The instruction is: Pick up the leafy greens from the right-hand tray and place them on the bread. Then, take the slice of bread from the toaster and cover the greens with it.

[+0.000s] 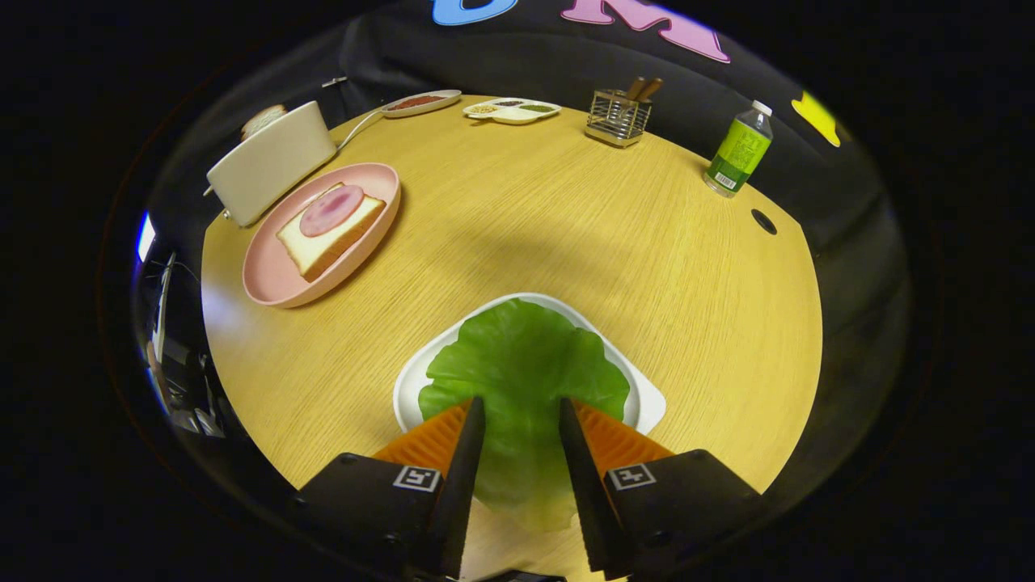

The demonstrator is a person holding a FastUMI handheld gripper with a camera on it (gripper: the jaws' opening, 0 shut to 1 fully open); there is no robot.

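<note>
The gripper [521, 404] is held parted astride the greens [521, 364], not yet clenched, on the white tray [647, 400]. Beyond the tray to the left, bread [323, 238] waits on a plate [275, 283]; the toaster [271, 162] is behind. Nothing is placed yet.

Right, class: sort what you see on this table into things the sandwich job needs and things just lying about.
Needed: leafy greens between the open hand-held gripper fingers, white tray, bread with ham on pink plate, toaster with bread slice.

Lying about: green bottle, wire rack, two far dishes.
</note>
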